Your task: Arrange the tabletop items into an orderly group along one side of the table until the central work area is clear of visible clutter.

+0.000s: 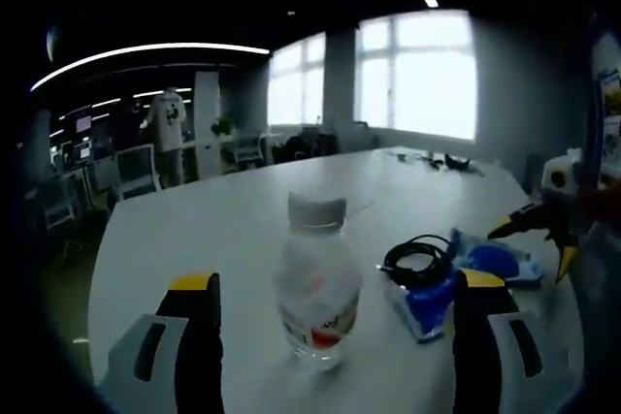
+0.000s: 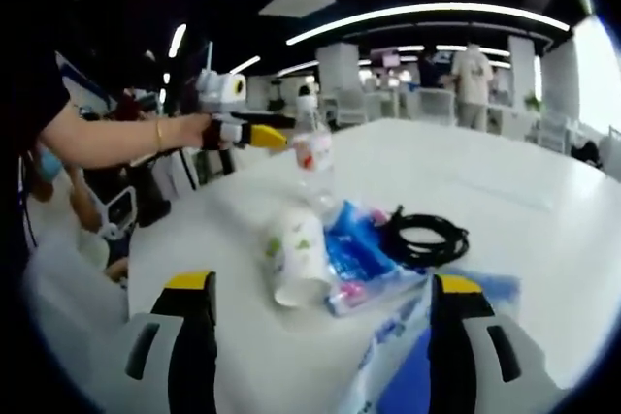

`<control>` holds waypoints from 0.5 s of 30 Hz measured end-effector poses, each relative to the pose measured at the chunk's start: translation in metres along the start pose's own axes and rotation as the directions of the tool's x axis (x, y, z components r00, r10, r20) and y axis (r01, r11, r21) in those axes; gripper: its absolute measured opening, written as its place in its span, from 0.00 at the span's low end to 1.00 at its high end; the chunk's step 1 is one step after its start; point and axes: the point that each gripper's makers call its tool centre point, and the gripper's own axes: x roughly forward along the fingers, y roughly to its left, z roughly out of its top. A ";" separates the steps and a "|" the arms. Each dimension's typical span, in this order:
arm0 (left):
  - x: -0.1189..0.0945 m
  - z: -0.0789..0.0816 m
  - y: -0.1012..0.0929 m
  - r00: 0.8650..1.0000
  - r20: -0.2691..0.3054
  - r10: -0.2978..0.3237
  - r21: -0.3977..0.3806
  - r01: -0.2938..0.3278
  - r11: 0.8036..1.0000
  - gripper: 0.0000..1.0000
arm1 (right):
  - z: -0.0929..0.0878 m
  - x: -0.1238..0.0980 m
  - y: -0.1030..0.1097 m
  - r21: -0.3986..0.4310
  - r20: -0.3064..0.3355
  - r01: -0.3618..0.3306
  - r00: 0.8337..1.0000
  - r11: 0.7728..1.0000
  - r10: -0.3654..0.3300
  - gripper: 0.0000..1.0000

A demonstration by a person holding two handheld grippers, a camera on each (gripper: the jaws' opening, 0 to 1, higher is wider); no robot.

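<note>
We look low across the white worktop [image 1: 223, 230] in both views. The left gripper view faces the windows, close to the bottle [image 1: 316, 283]. The right gripper view faces the office interior. Both share the bottle [image 2: 312, 157], black cable [image 2: 427, 238] and blue packets [image 2: 364, 257].

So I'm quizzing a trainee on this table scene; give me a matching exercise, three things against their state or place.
Things:
1. water bottle
2. paper cup
3. black cable

States:
A. lying on its side
B. coiled beside the blue packets
C. standing upright, white cap on

Pairs: 1-C, 2-A, 3-B
</note>
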 end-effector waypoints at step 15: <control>-0.018 0.011 -0.040 1.000 0.022 -0.009 -0.072 0.011 0.997 1.00 | -0.001 0.024 0.016 -0.011 0.019 -0.050 0.999 0.999 0.050 0.73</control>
